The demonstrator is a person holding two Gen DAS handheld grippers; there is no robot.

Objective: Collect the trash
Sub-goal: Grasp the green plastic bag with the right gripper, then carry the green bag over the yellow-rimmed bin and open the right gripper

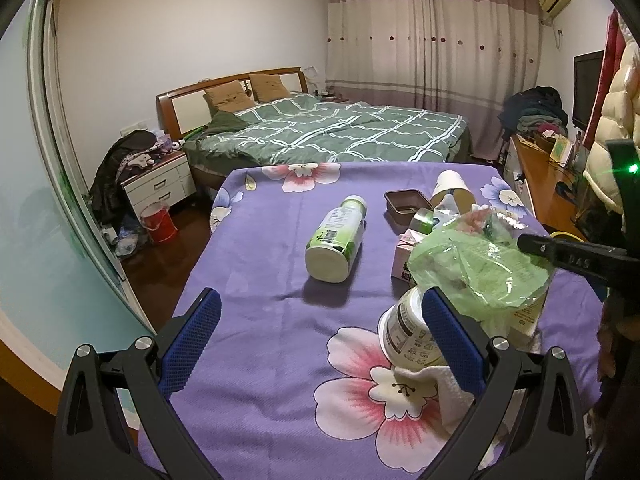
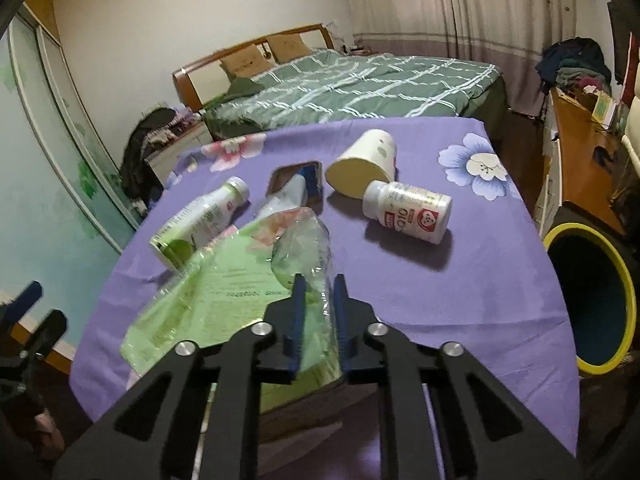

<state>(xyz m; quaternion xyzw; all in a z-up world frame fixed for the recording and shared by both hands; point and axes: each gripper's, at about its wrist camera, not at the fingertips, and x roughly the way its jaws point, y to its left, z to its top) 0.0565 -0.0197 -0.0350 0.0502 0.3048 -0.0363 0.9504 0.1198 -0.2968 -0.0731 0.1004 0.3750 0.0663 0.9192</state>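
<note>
Right wrist view: right hand-held gripper (image 2: 318, 282) pinches crinkled translucent green plastic bag (image 2: 224, 292); left hand-held gripper (image 1: 320, 300) gapes.

Green bag (image 2: 224, 292): thin glossy crinkled plastic. Desk cloth (image 1: 272, 264): matt woven fabric. Bottle (image 1: 336, 236): smooth plastic. Fingers (image 1: 196, 344): textured blue rubber.

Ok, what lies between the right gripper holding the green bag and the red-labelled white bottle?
Only bare purple tablecloth, seen in the right wrist view: right gripper pinches the green bag, and the white bottle lies beyond, apart from it.
</note>
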